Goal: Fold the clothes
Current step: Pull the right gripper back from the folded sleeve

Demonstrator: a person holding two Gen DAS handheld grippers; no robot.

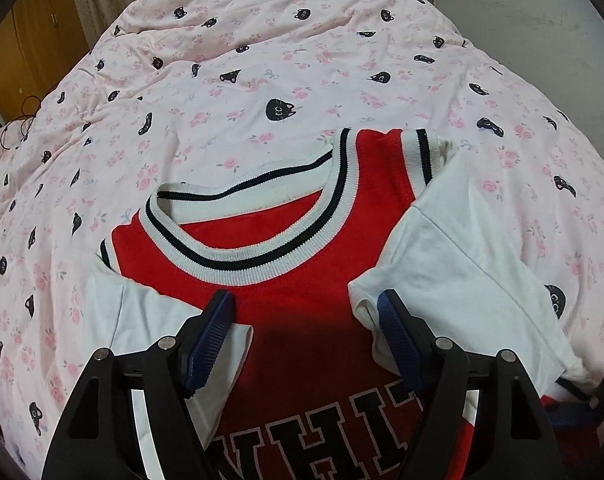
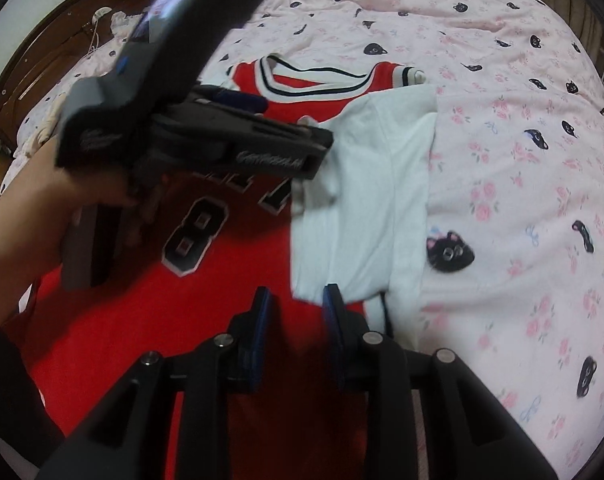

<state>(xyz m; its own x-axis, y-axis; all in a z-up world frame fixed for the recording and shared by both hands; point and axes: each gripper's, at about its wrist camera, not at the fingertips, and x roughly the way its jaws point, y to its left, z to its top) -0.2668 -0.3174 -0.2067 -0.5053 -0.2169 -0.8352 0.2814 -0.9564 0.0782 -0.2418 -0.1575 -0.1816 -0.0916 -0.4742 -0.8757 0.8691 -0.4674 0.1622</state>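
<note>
So the red jersey [image 1: 302,240] is lying face up on the pink cat-print bedsheet [image 1: 261,80], collar pointing away from the person. Both white sleeves look already folded in over the red body: right sleeve [image 2: 366,200] is flapped across the chest w/ its edge reaching toward the lettering, and the left sleeve [image 1: 149,320] sits tucked in on the other side. So prob the sleeve step is done or nearly done. Still left, imo: folding the body up lengthwise/in half, since the whole lower part of the shirt is still flat and spread out.

Left gripper [image 1: 306,316] hovers over the chest just below the collar, jaws wide apart, nothing between them but open air above the red fabric. One pad sits over the left sleeve's edge, the other over the right sleeve's tip; can't tell if they touch.

Right gripper [image 2: 297,300] is lower down the shirt, near the right sleeve's bottom edge, jaws partly apart w/ nothing pinched. The view's a bit blurry tho.
</note>
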